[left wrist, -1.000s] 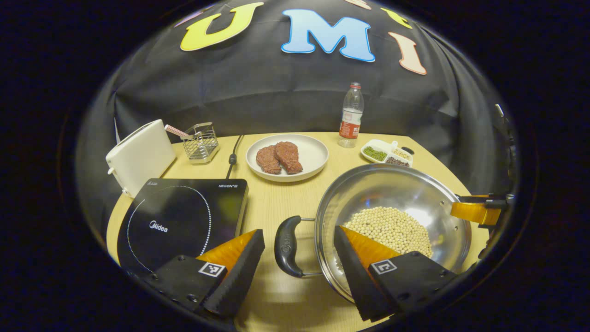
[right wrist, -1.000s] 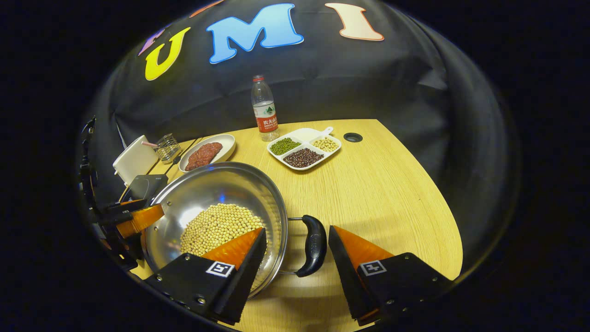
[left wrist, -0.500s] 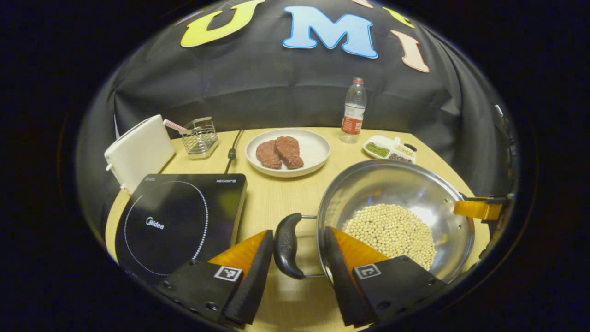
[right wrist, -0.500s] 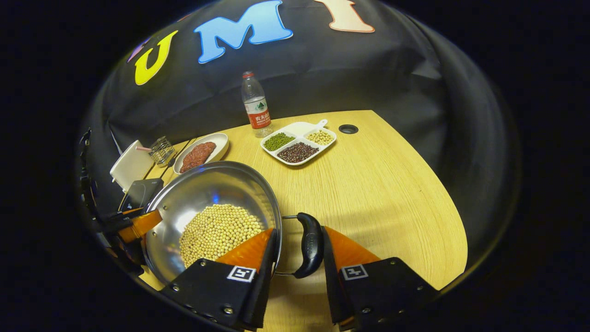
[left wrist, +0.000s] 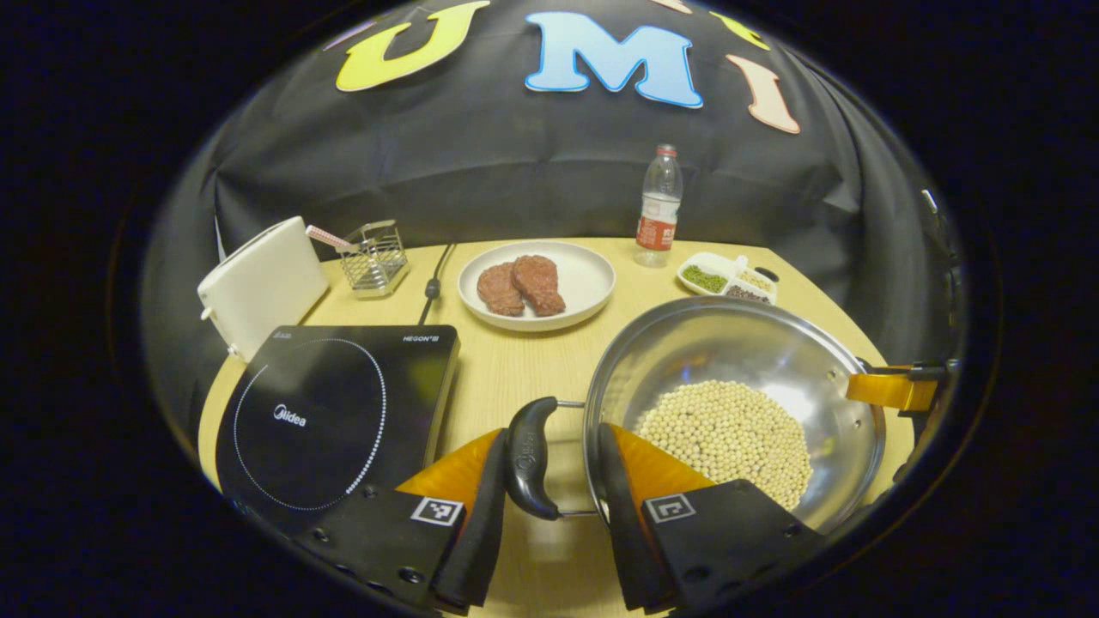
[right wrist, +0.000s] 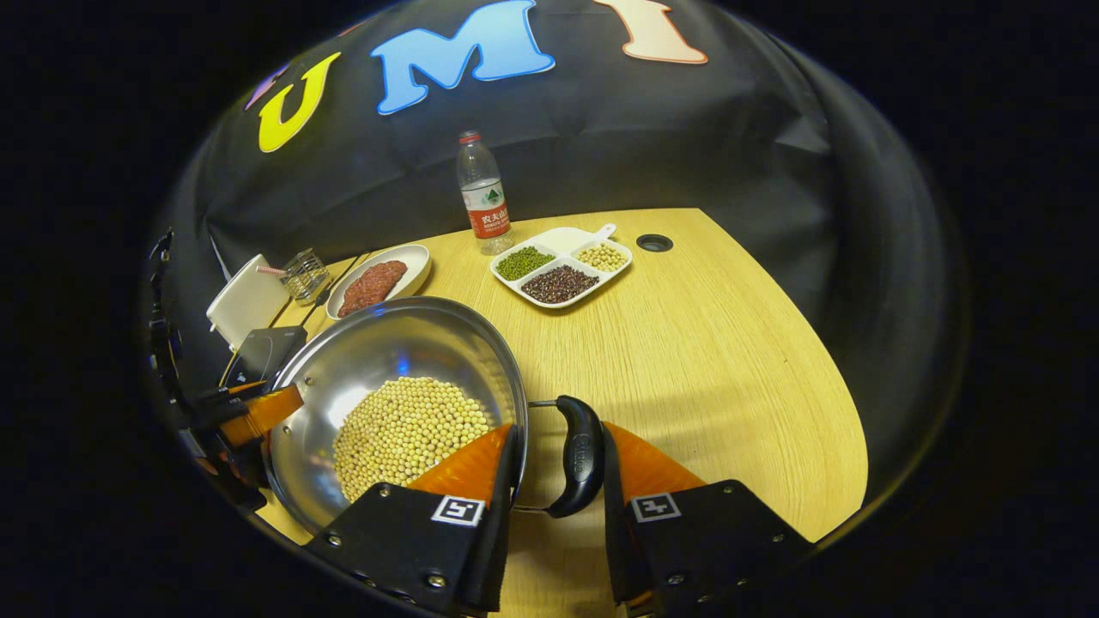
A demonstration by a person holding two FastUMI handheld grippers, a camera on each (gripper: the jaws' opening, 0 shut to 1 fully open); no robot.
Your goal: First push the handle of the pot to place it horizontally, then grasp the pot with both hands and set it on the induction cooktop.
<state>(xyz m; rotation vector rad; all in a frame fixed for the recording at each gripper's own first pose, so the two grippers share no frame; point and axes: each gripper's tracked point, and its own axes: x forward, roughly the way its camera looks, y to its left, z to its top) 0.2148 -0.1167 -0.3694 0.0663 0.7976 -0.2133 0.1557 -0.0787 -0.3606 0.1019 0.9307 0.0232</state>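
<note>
Both grippers are closing in on the pot (left wrist: 730, 386) for the two-handed lift. The left gripper (left wrist: 549, 481) is narrowing around the pot's near handle (left wrist: 528, 459), one finger pressing the handle's outer side, the other lying inside the wire loop against the rim; whether that inner finger is touching the grip itself I cannot tell. The right gripper (right wrist: 558, 468) is doing the same at the opposite handle (right wrist: 579, 455), its fingers close on either side, contact on the rim side likewise unclear. The pot is sitting on the table (right wrist: 730, 343) between the two grippers, holding a heap of soybeans (left wrist: 725, 438), and the cooktop (left wrist: 335, 412) is lying just beyond the left gripper's outer finger. To do this well, I judge both grips should be fully firm before any lifting, then both sides rising together and level, since a tilt would be sending the beans sliding, and the carry toward the cooktop's ring should be slow.
</note>
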